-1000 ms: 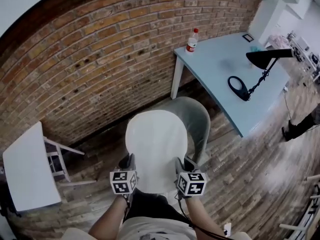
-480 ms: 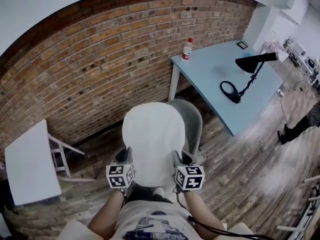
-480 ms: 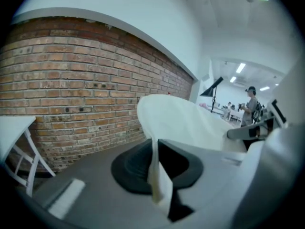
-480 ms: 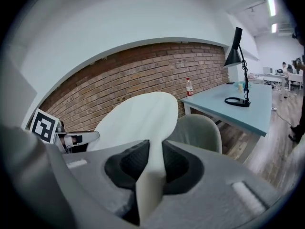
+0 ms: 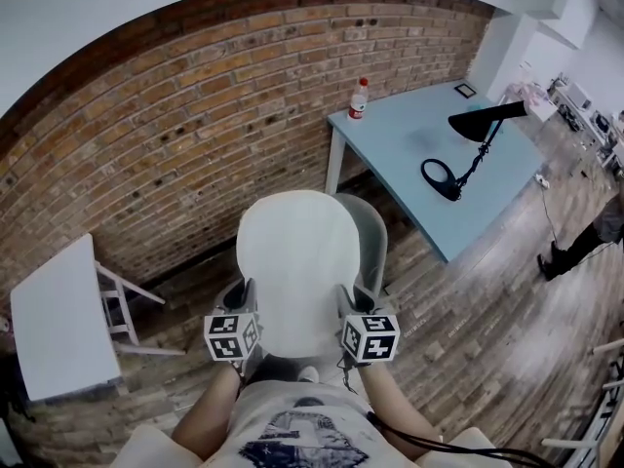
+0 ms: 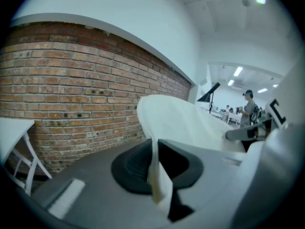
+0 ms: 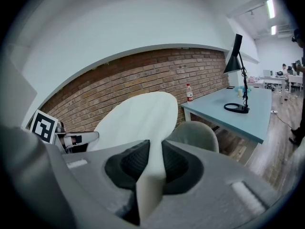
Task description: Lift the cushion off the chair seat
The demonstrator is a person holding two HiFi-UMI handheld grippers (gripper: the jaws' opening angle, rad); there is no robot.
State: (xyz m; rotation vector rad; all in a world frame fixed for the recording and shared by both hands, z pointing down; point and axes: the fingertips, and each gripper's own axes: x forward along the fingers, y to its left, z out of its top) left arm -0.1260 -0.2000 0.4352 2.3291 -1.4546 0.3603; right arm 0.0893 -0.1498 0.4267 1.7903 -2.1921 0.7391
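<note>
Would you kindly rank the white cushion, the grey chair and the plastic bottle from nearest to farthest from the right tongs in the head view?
1. White oval cushion, pinched in the right tongs.
2. Grey shell chair, just behind the cushion.
3. Clear red-capped plastic bottle, on the light blue table's far corner.

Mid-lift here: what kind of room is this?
Probably an open-plan office or studio: a blue desk with a black desk lamp by a brick wall, and more desks and a person under strip lights beyond.
</note>
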